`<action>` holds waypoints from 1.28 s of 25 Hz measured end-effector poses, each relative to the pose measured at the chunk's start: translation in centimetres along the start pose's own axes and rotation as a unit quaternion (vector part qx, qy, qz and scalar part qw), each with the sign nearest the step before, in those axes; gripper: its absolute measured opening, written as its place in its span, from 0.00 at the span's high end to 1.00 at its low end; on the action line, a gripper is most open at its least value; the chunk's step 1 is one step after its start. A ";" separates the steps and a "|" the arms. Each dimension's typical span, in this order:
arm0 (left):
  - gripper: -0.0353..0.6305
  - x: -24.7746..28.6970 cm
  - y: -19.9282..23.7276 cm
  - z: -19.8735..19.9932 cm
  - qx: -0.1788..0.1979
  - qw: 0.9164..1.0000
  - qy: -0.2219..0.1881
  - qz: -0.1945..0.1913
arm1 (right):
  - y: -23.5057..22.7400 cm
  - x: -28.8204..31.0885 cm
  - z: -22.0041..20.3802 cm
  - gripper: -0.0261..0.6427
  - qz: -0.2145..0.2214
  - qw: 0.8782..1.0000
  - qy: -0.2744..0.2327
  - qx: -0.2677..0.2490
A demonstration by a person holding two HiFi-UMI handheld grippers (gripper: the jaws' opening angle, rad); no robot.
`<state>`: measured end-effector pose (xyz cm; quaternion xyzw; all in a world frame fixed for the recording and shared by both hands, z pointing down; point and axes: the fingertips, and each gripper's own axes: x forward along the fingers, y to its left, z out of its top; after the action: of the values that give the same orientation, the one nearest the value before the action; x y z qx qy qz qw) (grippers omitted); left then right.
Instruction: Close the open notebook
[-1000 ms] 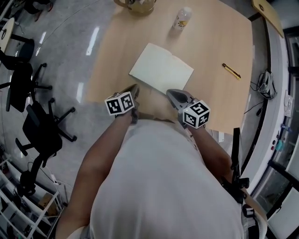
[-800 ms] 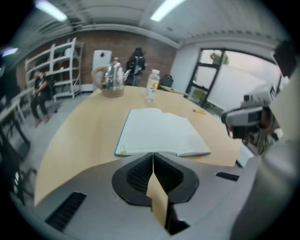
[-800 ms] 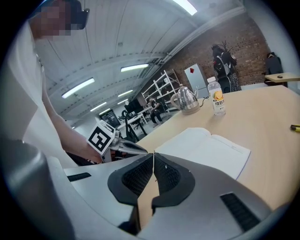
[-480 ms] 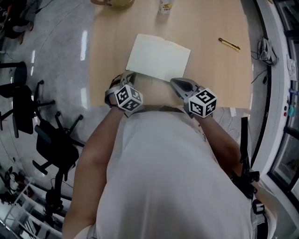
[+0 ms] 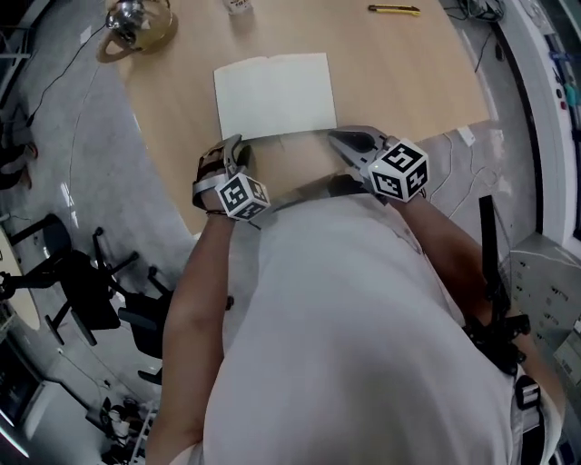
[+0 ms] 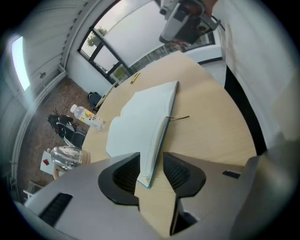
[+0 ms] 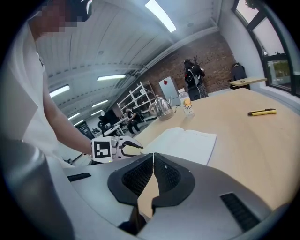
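Observation:
The open notebook lies flat on the wooden table, showing blank white pages. In the left gripper view its blue-edged cover ends in a near corner that sits in the gap between my left gripper's jaws. My left gripper is at that near left corner. Its jaws have just been opening, and the pads do not press on the corner. My right gripper is shut on nothing, just off the notebook's near right edge.
A plastic bottle and a glass kettle stand at the table's far side. A yellow pen lies far right. A thin ribbon bookmark trails from the notebook. Office chairs stand on the floor to the left.
My left gripper has rolled over at the notebook's near left corner and its jaws have parted. My right gripper has edged closer to the notebook's near right edge. The head view has swung.

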<state>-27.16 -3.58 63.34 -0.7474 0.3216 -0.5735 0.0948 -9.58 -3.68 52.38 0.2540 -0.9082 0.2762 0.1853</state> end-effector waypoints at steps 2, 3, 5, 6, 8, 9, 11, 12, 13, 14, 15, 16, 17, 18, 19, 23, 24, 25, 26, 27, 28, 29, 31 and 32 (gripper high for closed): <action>0.74 0.3 0.1 0.0 0.029 1.000 -0.002 0.012 | 0.1 -0.7 -0.4 0.94 -0.012 1.000 -0.005 0.007; 0.74 0.4 0.3 0.0 0.044 0.999 -0.003 0.021 | 0.1 -1.0 -0.6 0.94 -0.018 1.000 -0.006 0.011; 0.73 0.5 0.4 0.3 0.077 0.996 -0.006 0.036 | -0.2 -1.9 -1.2 0.94 -0.032 0.999 -0.007 0.021; 0.72 0.6 0.4 0.6 0.092 0.995 -0.010 0.042 | -0.4 -2.4 -1.5 0.94 -0.040 0.999 -0.007 0.025; 0.72 0.8 0.2 1.1 0.115 0.992 -0.017 0.048 | -0.7 -3.3 -1.9 0.94 -0.054 0.998 -0.007 0.033; 0.72 0.9 0.0 1.1 0.123 0.991 -0.018 0.050 | -0.8 -3.6 -2.1 0.94 -0.059 0.998 -0.008 0.035; 0.71 1.2 0.0 0.9 0.131 0.990 -0.018 0.057 | -0.9 -4.0 -2.2 0.94 -0.066 0.997 -0.010 0.039; 0.71 1.3 0.1 0.9 0.134 0.989 -0.017 0.062 | -0.9 -4.1 -2.3 0.94 -0.068 0.997 -0.010 0.039; 0.71 1.4 0.2 0.8 0.138 0.988 -0.016 0.067 | -0.9 -4.1 -2.3 0.94 -0.069 0.997 -0.010 0.039; 0.71 1.5 0.2 0.8 0.143 0.987 -0.016 0.072 | -1.0 -4.1 -2.3 0.94 -0.069 0.997 -0.010 0.040; 0.71 1.6 0.2 0.7 0.150 0.986 -0.015 0.076 | -1.0 -4.1 -2.3 0.94 -0.068 0.997 -0.010 0.040; 0.71 1.7 0.2 0.6 0.156 0.984 -0.014 0.082 | -1.0 -4.1 -2.2 0.94 -0.067 0.997 -0.009 0.040; 0.71 1.7 0.2 0.5 0.161 0.983 -0.013 0.088 | -1.0 -4.1 -2.1 0.94 -0.066 0.997 -0.009 0.039; 0.71 1.6 0.3 0.4 0.164 0.982 -0.010 0.094 | -1.0 -4.0 -2.1 0.94 -0.064 0.997 -0.008 0.038; 0.71 1.6 0.4 0.2 0.164 0.981 -0.006 0.099 | -1.0 -3.9 -2.0 0.94 -0.062 0.997 -0.007 0.037; 0.71 1.5 0.4 -0.4 0.159 0.981 0.006 0.114 | -1.0 -3.9 -2.1 0.94 -0.057 0.998 0.001 0.033; 0.72 1.5 0.3 -0.4 0.160 0.980 0.007 0.115 | -1.0 -4.0 -2.1 0.94 -0.057 0.998 0.003 0.033; 0.74 1.5 0.3 -0.4 0.160 0.980 0.009 0.115 | -1.0 -4.0 -2.1 0.94 -0.056 0.998 0.005 0.033; 0.79 1.5 0.2 -0.5 0.160 0.980 0.009 0.114 | -1.0 -4.0 -2.1 0.94 -0.055 0.998 0.006 0.033; 0.86 1.4 0.2 -0.6 0.160 0.980 0.009 0.115 | -1.0 -3.9 -2.2 0.94 -0.054 0.998 0.006 0.033; 0.88 1.2 0.3 -0.5 0.161 0.980 0.009 0.117 | -1.0 -3.9 -2.2 0.94 -0.052 0.998 0.007 0.033; 0.89 1.0 0.4 -0.4 0.162 0.980 0.008 0.118 | -1.1 -3.9 -2.3 0.94 -0.051 0.998 0.008 0.033; 0.89 0.7 0.6 0.0 0.165 0.979 0.004 0.123 | -1.3 -3.9 -2.4 0.94 -0.049 0.998 0.009 0.033; 0.89 0.5 0.7 0.3 0.168 0.978 0.002 0.125 | -1.4 -3.9 -2.5 0.94 -0.047 0.998 0.009 0.033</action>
<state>-27.11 -4.46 63.31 -0.6731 0.3120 -0.6048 0.2896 -5.21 -1.81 53.01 0.3000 -0.8838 0.2998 0.1978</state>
